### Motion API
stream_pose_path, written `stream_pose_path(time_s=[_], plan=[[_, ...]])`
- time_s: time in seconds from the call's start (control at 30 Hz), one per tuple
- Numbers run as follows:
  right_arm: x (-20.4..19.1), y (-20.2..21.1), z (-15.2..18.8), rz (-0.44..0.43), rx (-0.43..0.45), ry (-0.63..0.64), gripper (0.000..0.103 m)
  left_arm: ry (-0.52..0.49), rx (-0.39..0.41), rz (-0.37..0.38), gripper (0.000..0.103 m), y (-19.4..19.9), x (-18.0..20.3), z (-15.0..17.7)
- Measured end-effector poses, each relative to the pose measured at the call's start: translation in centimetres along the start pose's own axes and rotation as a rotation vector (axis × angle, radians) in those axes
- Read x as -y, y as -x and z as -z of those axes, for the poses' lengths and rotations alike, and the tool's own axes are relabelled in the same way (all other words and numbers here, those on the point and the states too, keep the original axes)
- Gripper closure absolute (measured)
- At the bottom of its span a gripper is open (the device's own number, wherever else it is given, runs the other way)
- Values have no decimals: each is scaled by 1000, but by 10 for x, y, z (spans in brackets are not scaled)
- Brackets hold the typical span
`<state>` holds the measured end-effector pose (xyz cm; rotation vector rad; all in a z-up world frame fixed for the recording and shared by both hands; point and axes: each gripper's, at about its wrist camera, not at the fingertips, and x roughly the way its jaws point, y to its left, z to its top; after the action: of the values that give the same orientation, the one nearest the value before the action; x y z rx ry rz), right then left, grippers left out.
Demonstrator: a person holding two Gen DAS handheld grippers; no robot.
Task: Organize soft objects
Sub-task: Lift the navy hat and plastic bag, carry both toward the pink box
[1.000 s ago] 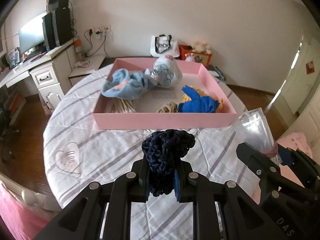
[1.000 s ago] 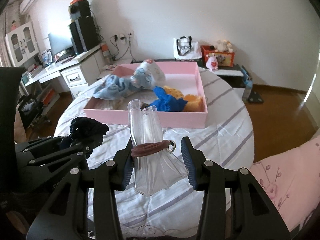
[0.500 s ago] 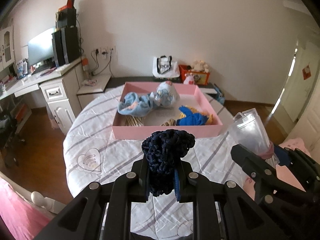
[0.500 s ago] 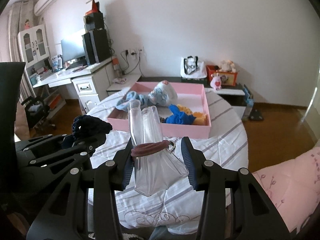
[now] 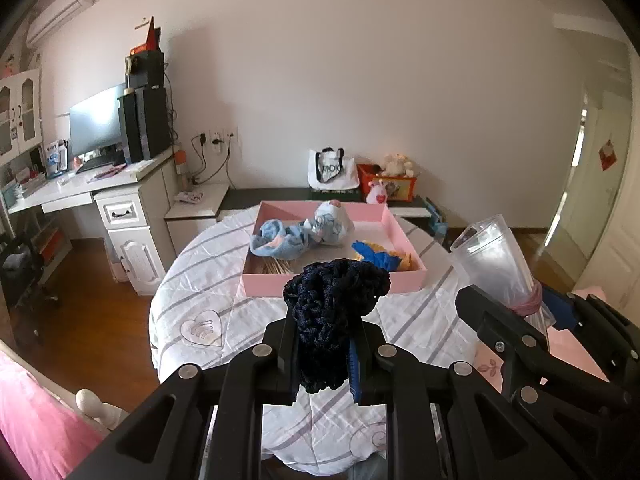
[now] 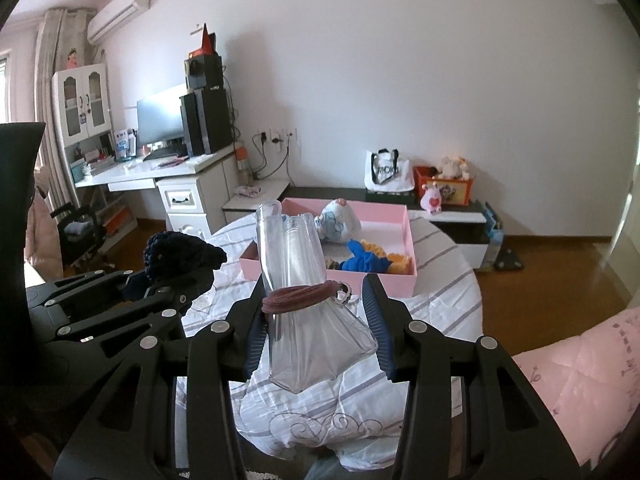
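My left gripper [image 5: 326, 344] is shut on a dark navy crocheted piece [image 5: 336, 300], which bulges above the fingers. My right gripper [image 6: 316, 316] is shut on a bundle of clear plastic [image 6: 296, 264] tied round with a brown band [image 6: 300, 294]. Both hang in the air in front of the round table [image 5: 208, 296]. Further back on it lies a pink tray [image 5: 332, 282] with a light blue cloth [image 5: 280, 238], a white-and-blue plush [image 5: 330, 226] and a blue and yellow cloth [image 5: 378, 256]. The right wrist view shows the left gripper [image 6: 172, 284] on the left.
A white striped cloth covers the table. A white desk [image 5: 100, 188] with a monitor stands at the left. Along the far wall runs a low shelf [image 5: 280, 194] bearing a bag and a toy box. Pink bedding [image 6: 580, 364] lies at the near right, wooden floor around.
Both grippers have drawn back from the table and risen, so the tray looks smaller and farther off. Each still grips the same thing.
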<state>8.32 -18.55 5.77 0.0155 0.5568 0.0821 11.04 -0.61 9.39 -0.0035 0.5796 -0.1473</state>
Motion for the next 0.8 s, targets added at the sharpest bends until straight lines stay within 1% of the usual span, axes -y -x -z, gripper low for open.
stream_pose_path(time_s=[0.2, 0.37, 0.57, 0.8], plan=[[-5, 19, -1, 7, 41, 11, 61, -3, 41, -5, 88, 25, 3, 5], [-9, 28, 0, 11, 59, 16, 61, 0, 57, -5, 88, 39, 5, 11], [-9, 31, 2, 10, 72, 19, 61, -2, 69, -12, 88, 43, 7, 11], [-9, 32, 2, 10, 72, 19, 61, -2, 67, -12, 88, 37, 8, 10]])
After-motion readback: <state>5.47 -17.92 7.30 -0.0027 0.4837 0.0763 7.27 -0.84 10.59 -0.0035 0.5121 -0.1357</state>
